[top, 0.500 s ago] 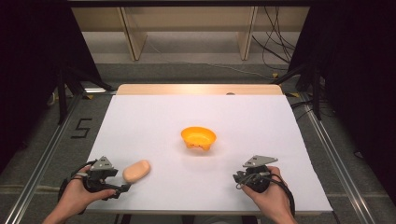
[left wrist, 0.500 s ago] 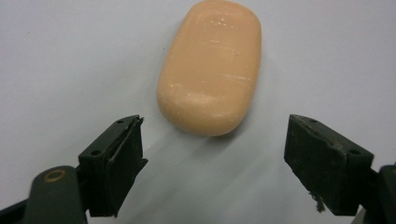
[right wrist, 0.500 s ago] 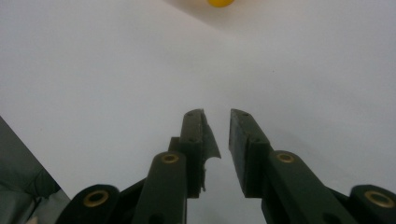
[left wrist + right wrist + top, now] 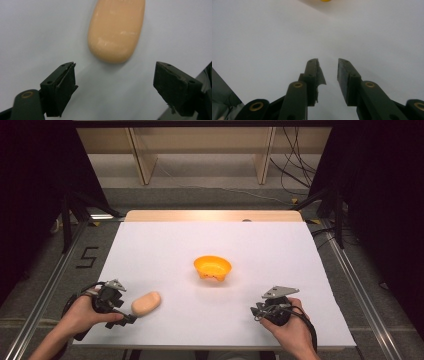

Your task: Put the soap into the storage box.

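From the high view, an orange bowl sits mid-table; a peach oval lump lies just beside the left gripper. Left gripper view: jaws spread wide, empty, the lump just ahead. Right gripper view: the right gripper has jaws narrowly parted, holding nothing.

A matt white sheet covers the tabletop, with bare pale wood along its far edge. The peach oblong object looks smooth, with a soft sheen. The orange bowl looks like glossy plastic. The left tool has matt black pads, rough and chipped at the edges. The right tool shows brass-coloured rivets.
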Tool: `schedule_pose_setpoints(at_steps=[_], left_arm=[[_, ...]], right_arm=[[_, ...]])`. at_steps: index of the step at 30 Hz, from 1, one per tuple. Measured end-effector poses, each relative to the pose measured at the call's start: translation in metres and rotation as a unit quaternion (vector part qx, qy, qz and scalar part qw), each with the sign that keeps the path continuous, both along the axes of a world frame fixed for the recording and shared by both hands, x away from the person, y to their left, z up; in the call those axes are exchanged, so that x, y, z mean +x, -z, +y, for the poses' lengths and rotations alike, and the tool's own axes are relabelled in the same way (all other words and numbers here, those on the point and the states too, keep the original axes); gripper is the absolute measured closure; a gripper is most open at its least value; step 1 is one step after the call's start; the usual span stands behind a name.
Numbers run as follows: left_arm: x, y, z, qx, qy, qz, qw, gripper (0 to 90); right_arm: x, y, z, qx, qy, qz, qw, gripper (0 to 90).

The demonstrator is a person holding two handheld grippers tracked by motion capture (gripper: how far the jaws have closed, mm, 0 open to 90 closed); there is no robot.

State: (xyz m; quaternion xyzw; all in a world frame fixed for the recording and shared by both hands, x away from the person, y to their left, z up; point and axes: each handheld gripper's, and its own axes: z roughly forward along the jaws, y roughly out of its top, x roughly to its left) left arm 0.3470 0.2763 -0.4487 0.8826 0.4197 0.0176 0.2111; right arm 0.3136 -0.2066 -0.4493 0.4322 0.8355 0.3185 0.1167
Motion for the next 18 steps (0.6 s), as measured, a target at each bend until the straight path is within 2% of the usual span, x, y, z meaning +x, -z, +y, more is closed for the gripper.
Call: schedule_pose_setpoints(at_steps=[1,2,3,4,6,7,8,10,11,13,16,17,18], left_arm=[[0.006,-0.003,-0.002,0.002,-0.002,0.009,1.0,17.6],[0.006,-0.003,-0.002,0.002,-0.002,0.009,1.0,18.3],[0.013,-0.005,-0.003,0.012,-0.007,0.007,0.9999,19.2],[0.015,-0.006,-0.004,0.011,-0.007,0.005,0.9999,19.2],[0.017,-0.006,-0.006,0.013,-0.01,0.004,0.9999,19.4],[0.021,-0.008,-0.009,0.023,-0.005,0.009,0.9997,19.5],[0.023,-0.007,-0.011,0.02,-0.001,0.003,0.9998,19.6],[0.025,-0.008,-0.013,0.028,0.007,0.008,0.9996,19.3],[0.026,-0.008,-0.019,0.029,0.007,0.012,0.9995,19.2],[0.031,-0.009,-0.024,0.048,0.037,0.02,0.998,18.8],[0.035,-0.009,-0.03,0.051,0.047,0.021,0.9974,18.5],[0.039,-0.009,-0.035,0.066,0.053,0.026,0.9961,18.3],[0.039,-0.009,-0.035,0.066,0.053,0.026,0.9961,18.2]], right_arm=[[-0.001,0.001,0.001,0.007,0.007,0.002,1.0,70.3],[-0.001,0.001,0.001,0.007,0.007,0.002,1.0,70.3],[-0.001,0.001,0.001,0.009,0.006,0.001,0.9999,70.2],[-0.001,-0.001,0.001,0.003,0.001,0.007,1.0,70.0],[-0.001,-0.001,0.001,0.005,0.002,0.008,1.0,70.0],[-0.001,0.0,0.002,0.005,0.003,0.009,0.9999,69.8],[-0.001,0.001,0.002,0.004,0.002,0.011,0.9999,69.5],[0.0,0.001,0.002,0.003,0.001,0.009,1.0,69.4],[-0.001,0.001,0.002,0.003,0.002,0.012,0.9999,69.1],[-0.001,0.001,0.003,0.005,0.002,0.012,0.9999,68.8],[-0.001,0.0,0.003,0.006,0.001,0.01,0.9999,68.6],[-0.001,0.0,0.003,0.006,0.003,0.008,0.9999,68.6],[-0.001,0.0,0.003,0.007,0.003,0.009,0.9999,68.5]])
